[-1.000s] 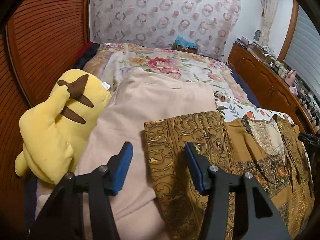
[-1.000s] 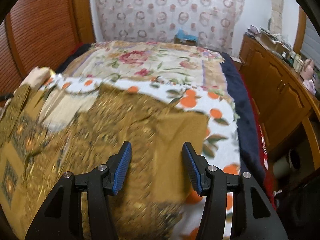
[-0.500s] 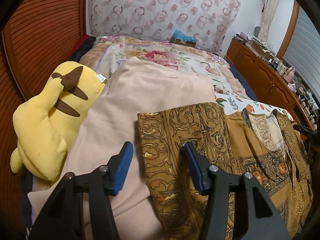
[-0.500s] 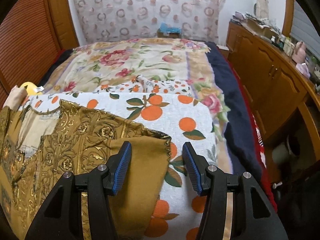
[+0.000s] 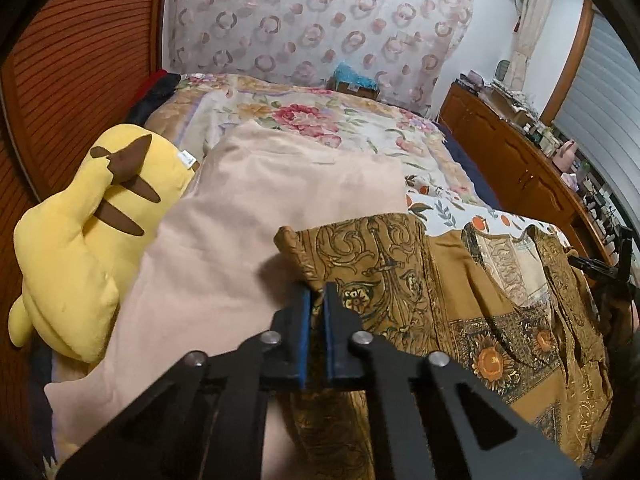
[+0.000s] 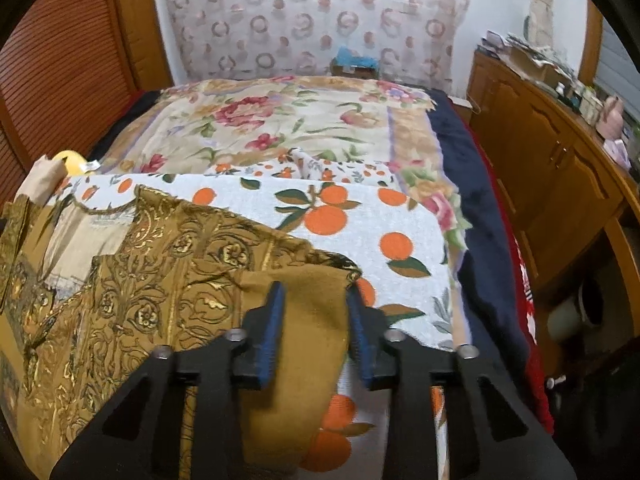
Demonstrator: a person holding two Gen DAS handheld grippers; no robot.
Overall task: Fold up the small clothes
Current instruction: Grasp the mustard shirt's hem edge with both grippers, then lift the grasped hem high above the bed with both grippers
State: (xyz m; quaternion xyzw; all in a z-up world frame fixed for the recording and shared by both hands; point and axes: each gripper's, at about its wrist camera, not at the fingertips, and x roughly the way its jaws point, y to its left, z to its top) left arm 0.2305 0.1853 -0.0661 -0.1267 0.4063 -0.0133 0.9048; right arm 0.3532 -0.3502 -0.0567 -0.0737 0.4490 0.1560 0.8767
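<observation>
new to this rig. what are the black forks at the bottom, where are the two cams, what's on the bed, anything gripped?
The black forks are two-finger grippers, one held in each of a person's hands, each with a fisheye camera looking along its fingers. On the bed lie a brown-gold patterned garment, a pink blanket, a yellow plush toy and an orange-print cloth. The left gripper has just closed, pinching the garment's edge. The right gripper has just been closing around the garment's other corner; a firm grip is not clear.

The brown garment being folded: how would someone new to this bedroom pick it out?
On the bed, it is the golden-brown patterned garment spread across the near end, over the orange-print cloth and beside the plain pink blanket. It alone carries ornate gold scrollwork and sunflower borders.
</observation>
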